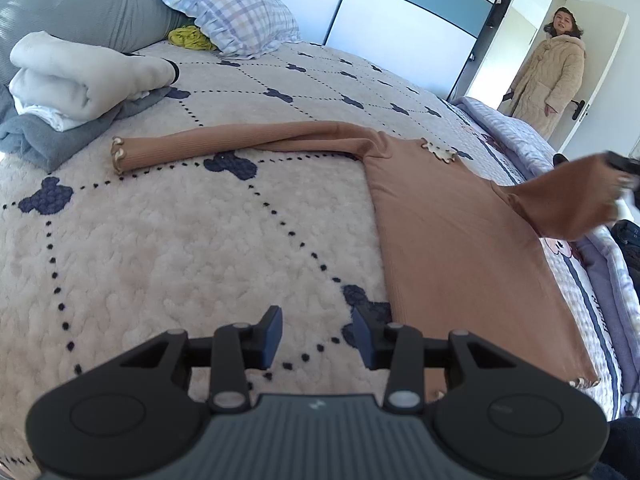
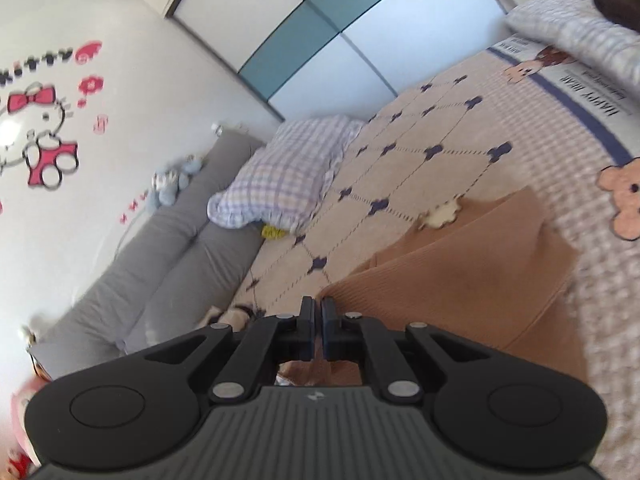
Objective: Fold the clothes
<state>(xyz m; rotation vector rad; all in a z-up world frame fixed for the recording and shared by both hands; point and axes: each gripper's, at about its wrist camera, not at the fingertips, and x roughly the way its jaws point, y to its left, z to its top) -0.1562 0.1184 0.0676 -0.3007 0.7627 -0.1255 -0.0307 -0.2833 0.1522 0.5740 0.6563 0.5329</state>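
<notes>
A brown long-sleeved top lies flat on the cream bedspread. Its left sleeve stretches out to the left. My left gripper is open and empty, hovering over the bedspread just left of the top's lower hem. My right gripper is shut on the top's right sleeve and holds it lifted above the bed. The right gripper also shows in the left wrist view at the right edge, blurred, with the sleeve pulled up.
A pile of folded white and grey clothes sits at the far left. A plaid pillow, a yellow item and a grey bolster lie at the headboard. A person in a beige coat stands in the doorway.
</notes>
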